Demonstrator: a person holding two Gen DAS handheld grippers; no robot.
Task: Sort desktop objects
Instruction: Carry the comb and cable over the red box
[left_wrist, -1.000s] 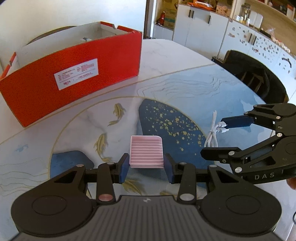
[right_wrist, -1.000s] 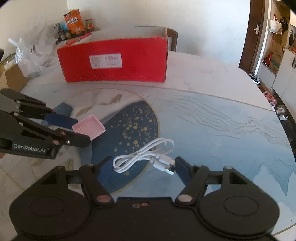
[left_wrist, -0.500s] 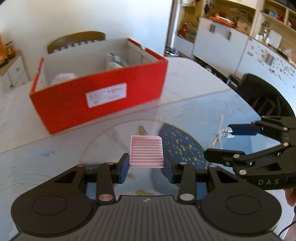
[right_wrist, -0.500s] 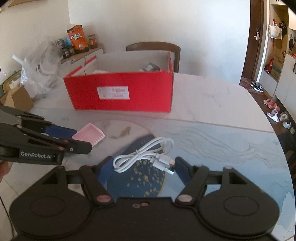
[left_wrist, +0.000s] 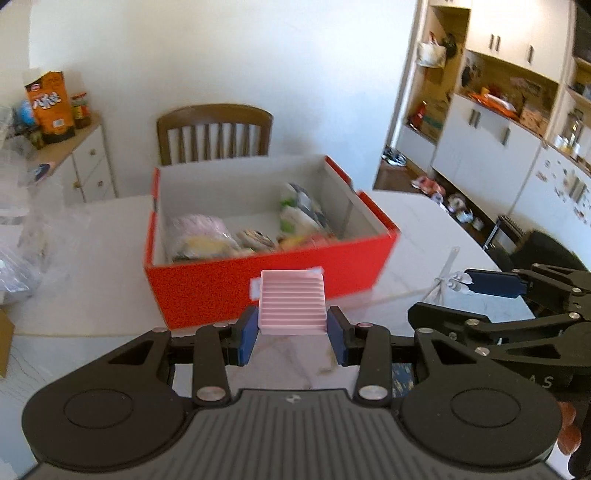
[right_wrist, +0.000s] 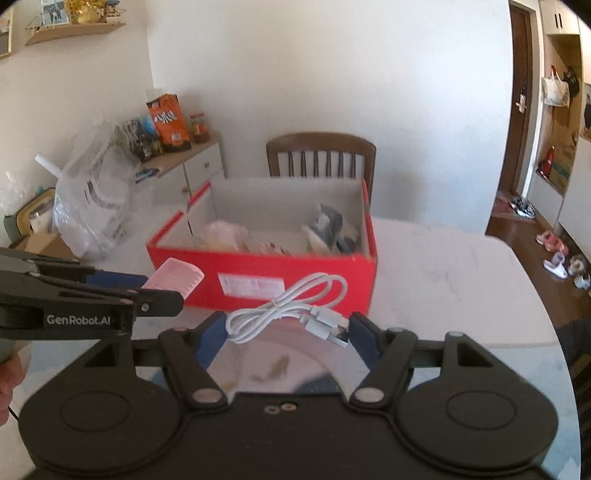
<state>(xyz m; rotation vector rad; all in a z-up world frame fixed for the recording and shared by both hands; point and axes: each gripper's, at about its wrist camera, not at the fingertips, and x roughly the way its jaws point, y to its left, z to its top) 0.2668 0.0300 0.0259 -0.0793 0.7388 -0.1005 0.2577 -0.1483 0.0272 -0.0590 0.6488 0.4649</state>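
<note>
Fingers: left gripper (left_wrist: 291, 334) pinching pink tray (left_wrist: 291, 301); right gripper (right_wrist: 286, 338) pinching cable (right_wrist: 291, 310). Red box (left_wrist: 266, 280) straight ahead of both, above counter (left_wrist: 92, 258); left nearer.

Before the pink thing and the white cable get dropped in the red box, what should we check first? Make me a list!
1. Left tool grips the pink ridged tray: ok, pinched between both fingers.
2. Right tool holds the white cable: ok, the bundle sits between its fingers.
3. Red box is open on top: ok.
4. Room inside the box: ok, some floor is bare beside the packets.
5. Both tools are over the box: not ok, they are in front of its near wall.
6. The cable's tie holds: cannot tell.
</note>
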